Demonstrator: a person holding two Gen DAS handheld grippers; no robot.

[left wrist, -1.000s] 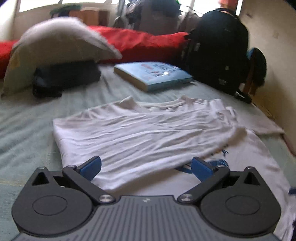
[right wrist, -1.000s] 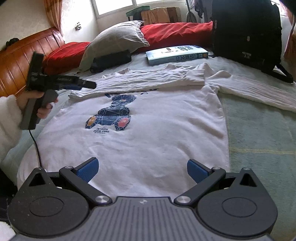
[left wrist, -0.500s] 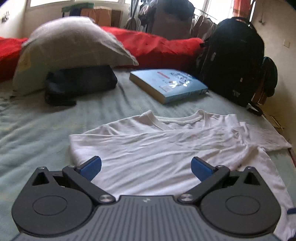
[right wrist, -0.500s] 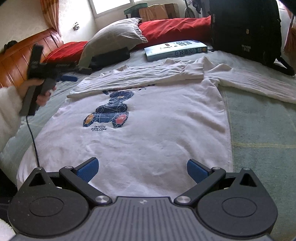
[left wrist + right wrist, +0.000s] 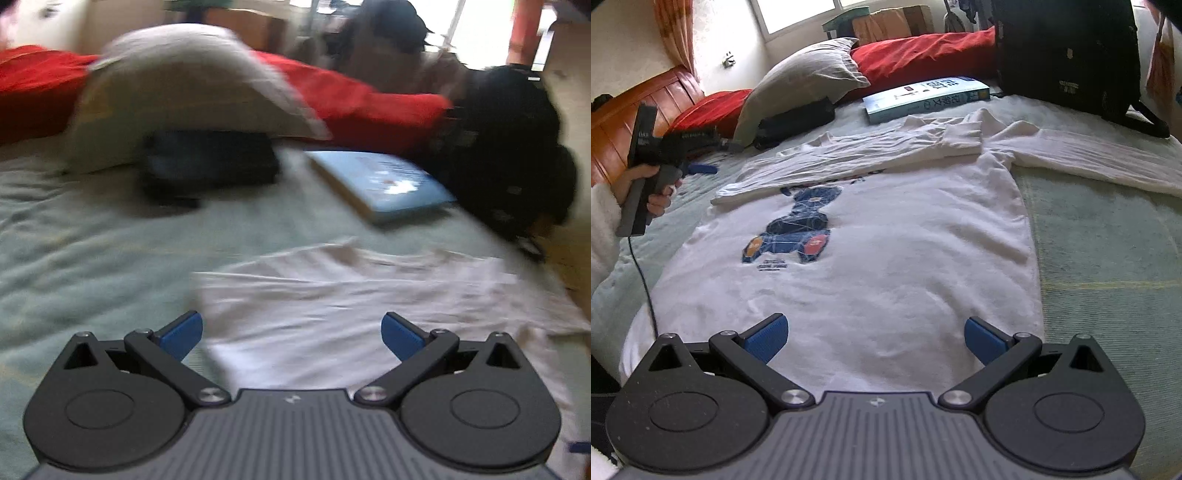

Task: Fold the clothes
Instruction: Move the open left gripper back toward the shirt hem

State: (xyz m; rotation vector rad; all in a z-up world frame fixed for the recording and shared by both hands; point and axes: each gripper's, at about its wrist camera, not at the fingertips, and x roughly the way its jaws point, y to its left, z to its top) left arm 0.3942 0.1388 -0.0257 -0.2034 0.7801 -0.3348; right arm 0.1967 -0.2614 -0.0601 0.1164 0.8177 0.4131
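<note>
One white sweatshirt lay flat on the green bedspread, its blue print facing up, one sleeve folded across the chest and the other stretched out to the right. The right gripper hovered over the hem, its two blue fingers spread wide and holding nothing. The left gripper, gripped in a hand with a white sleeve, was likewise spread and empty beside the shirt's left edge. Beyond lay one book, one grey pillow and one black backpack
</note>
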